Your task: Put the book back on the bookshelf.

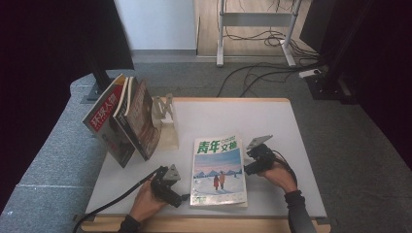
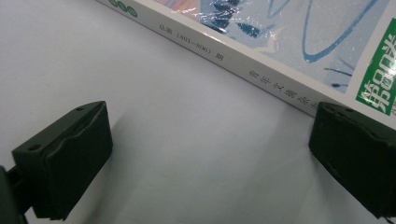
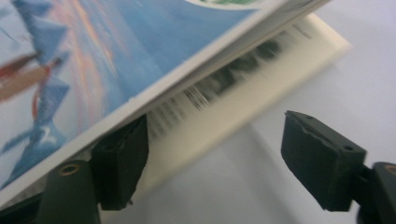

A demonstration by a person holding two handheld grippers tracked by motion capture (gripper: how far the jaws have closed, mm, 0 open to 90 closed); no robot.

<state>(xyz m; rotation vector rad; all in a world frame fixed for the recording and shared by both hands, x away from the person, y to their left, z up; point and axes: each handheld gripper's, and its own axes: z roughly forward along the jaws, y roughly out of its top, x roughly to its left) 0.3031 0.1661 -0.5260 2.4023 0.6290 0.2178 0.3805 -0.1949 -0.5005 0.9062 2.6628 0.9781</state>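
A magazine (image 1: 218,170) with a green title and a blue snow-scene cover lies flat on the white table (image 1: 272,121), near the front. My left gripper (image 1: 180,197) rests on the table at the magazine's lower left corner. In the left gripper view its jaws (image 2: 210,154) stand wide open, with the white spine (image 2: 261,70) running just past them and the right-hand fingertip (image 2: 359,149) against it. My right gripper (image 1: 248,164) is at the magazine's right edge, open (image 3: 219,158). One fingertip (image 3: 119,158) sits under the raised cover (image 3: 93,70), above the printed pages (image 3: 224,88).
At the back left, several magazines (image 1: 121,119) lean upright against a pale bookend stand (image 1: 165,121). Bare tabletop lies behind and to the right of the flat magazine. Grey carpet, cables and a desk frame (image 1: 257,34) lie beyond the table.
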